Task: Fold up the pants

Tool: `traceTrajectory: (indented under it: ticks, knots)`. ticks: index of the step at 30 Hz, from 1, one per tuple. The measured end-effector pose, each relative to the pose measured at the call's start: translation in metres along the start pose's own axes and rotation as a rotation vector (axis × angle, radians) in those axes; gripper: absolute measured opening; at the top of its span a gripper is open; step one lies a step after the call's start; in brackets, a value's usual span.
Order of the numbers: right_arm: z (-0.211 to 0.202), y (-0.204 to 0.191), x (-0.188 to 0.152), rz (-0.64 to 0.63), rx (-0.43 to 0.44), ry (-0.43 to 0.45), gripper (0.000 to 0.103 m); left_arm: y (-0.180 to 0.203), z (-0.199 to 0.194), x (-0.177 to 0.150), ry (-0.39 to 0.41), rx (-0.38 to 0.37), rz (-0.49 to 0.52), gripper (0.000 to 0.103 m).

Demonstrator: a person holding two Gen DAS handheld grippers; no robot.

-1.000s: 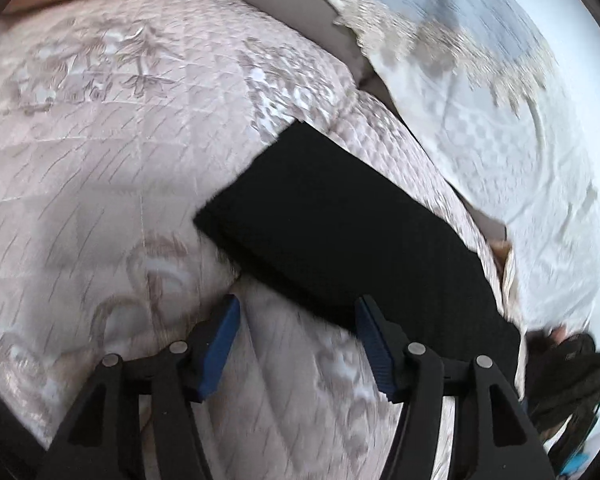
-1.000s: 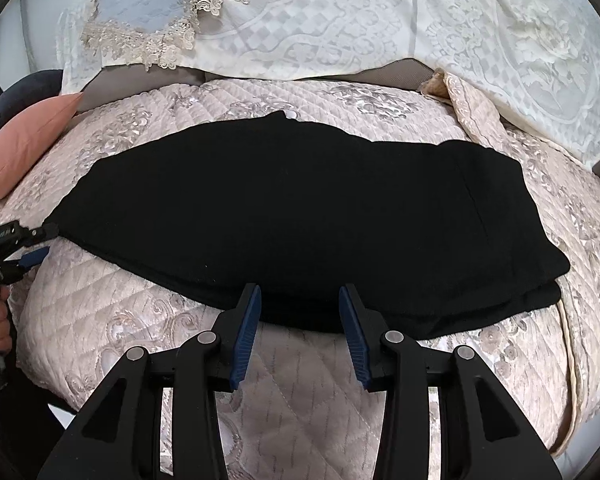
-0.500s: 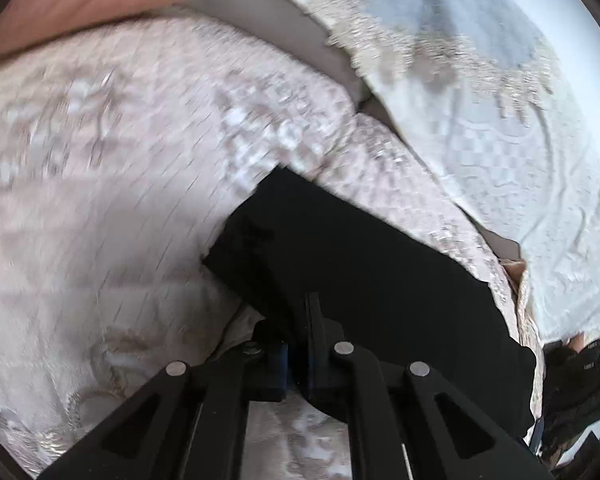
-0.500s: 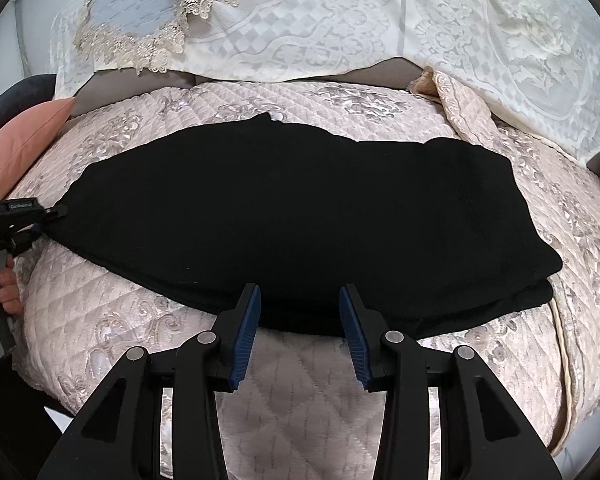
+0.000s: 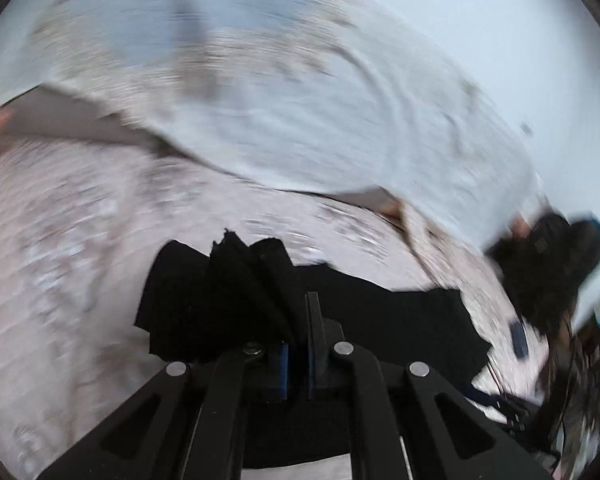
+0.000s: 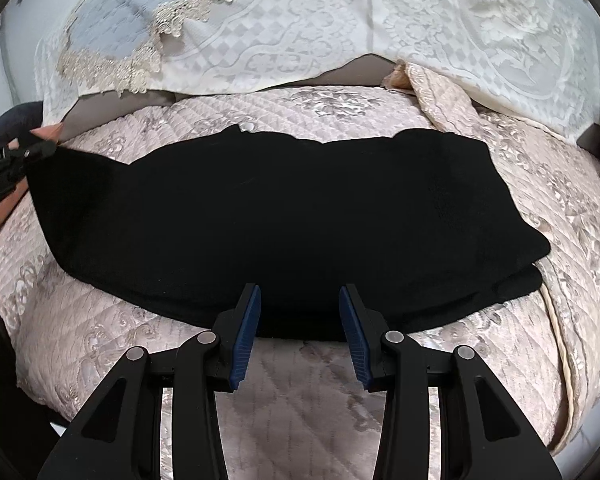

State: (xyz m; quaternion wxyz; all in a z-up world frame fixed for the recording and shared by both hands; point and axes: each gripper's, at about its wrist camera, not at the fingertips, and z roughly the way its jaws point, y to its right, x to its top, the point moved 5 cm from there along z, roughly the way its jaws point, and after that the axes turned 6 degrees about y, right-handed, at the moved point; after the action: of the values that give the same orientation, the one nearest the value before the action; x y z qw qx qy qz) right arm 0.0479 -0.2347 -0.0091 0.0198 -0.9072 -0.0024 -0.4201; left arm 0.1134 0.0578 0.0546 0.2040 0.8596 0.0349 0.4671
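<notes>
The pants (image 6: 292, 216) are plain black, folded lengthwise into one long band and laid flat across the quilted bed (image 6: 300, 392), running left to right. At the right end two layers are seen, stacked and slightly offset. The left end is lifted off the bed, bunched into pleats and pinched in the left tool (image 5: 296, 344).

Motion-blurred quilt (image 5: 60, 264) and lace cover (image 5: 300, 120) in left wrist view; pants (image 5: 220, 300) partly behind jaws
</notes>
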Motion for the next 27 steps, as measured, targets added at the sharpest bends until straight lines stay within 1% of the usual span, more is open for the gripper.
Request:
traceTrajectory:
  ticks: [3, 5, 9, 10, 11, 12, 13, 14, 16, 17, 19, 20, 24, 27]
  knots:
    - [-0.004, 0.010, -0.001, 0.020, -0.012, 0.009, 0.042, 0.042, 0.024, -0.011, -0.071, -0.103, 0.100, 0.007]
    - [-0.007, 0.017, -0.002, 0.035, -0.021, 0.012, 0.042, 0.065, 0.043, -0.027, -0.139, -0.155, 0.163, 0.008]
    - [-0.009, 0.030, -0.005, 0.066, -0.038, 0.012, 0.042, 0.090, 0.079, -0.070, -0.296, -0.197, 0.248, 0.008]
    - [-0.010, 0.032, -0.006, 0.070, -0.040, 0.012, 0.042, 0.093, 0.085, -0.080, -0.324, -0.195, 0.260, 0.010]
    - [-0.010, 0.035, -0.007, 0.074, -0.042, 0.012, 0.042, 0.094, 0.089, -0.088, -0.345, -0.185, 0.267, 0.016]
    - [-0.011, 0.036, -0.007, 0.077, -0.043, 0.012, 0.042, 0.096, 0.087, -0.094, -0.350, -0.189, 0.276, 0.025]
    - [-0.011, 0.038, -0.007, 0.079, -0.044, 0.014, 0.042, 0.099, 0.081, -0.096, -0.345, -0.218, 0.275, 0.046]
    - [-0.011, 0.039, -0.007, 0.081, -0.044, 0.016, 0.042, 0.104, 0.074, -0.095, -0.338, -0.264, 0.259, 0.061]
    - [-0.011, 0.041, -0.007, 0.085, -0.045, 0.018, 0.042, 0.112, 0.055, -0.088, -0.301, -0.336, 0.235, 0.062]
    - [-0.010, 0.042, -0.007, 0.090, -0.043, 0.019, 0.042, 0.115, 0.046, -0.084, -0.273, -0.349, 0.235, 0.062]
    - [-0.010, 0.043, -0.007, 0.097, -0.041, 0.021, 0.042, 0.113, 0.032, -0.073, -0.224, -0.340, 0.219, 0.062]
    - [-0.009, 0.042, -0.006, 0.102, -0.038, 0.023, 0.042, 0.107, 0.028, -0.068, -0.212, -0.320, 0.194, 0.062]
    - [-0.009, 0.037, -0.001, 0.096, -0.011, 0.031, 0.042, 0.068, 0.024, -0.052, -0.176, -0.195, 0.112, 0.062]
    - [-0.008, 0.028, 0.003, 0.080, 0.017, 0.036, 0.042, 0.037, 0.025, -0.047, -0.161, -0.093, 0.063, 0.062]
